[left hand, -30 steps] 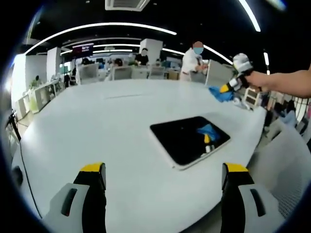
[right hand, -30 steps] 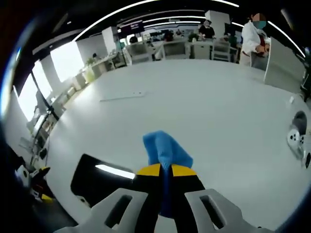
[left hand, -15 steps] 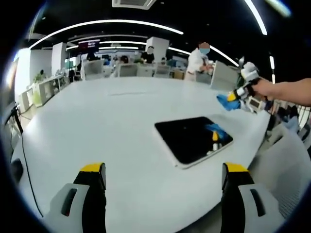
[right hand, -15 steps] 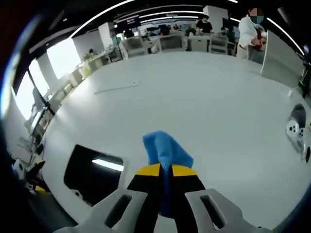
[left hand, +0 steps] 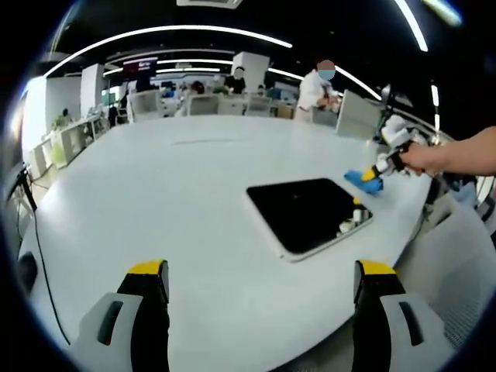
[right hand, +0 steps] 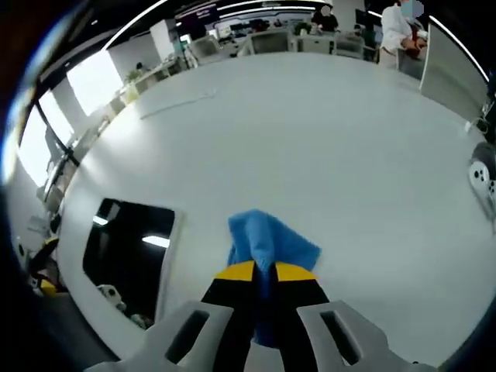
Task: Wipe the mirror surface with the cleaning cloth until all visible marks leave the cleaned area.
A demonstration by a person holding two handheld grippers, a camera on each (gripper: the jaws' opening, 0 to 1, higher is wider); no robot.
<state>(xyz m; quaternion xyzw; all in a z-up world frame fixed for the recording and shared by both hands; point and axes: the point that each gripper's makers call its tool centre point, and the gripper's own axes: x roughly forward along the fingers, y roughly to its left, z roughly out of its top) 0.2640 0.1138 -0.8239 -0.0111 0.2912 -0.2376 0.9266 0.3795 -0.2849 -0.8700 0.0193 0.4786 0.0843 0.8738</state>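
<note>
Your right gripper [right hand: 263,273] is pinching the soft, light blue cloth [right hand: 267,242] over the table [right hand: 325,147], just right of the mirror [left hand: 306,213]. Your left gripper [left hand: 262,283] is hanging open nearer. The cloth is drooping limply; keep pinching its bunched middle.

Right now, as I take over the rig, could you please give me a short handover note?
Right claw: shut on the blue cloth, low over the white table just beside the mirror.
Left claw: open, holding nothing, facing the mirror from the near side.
Done: cloth picked up and brought to the mirror's edge.
Left: all the wiping; the cloth is not yet on the glass.
</note>
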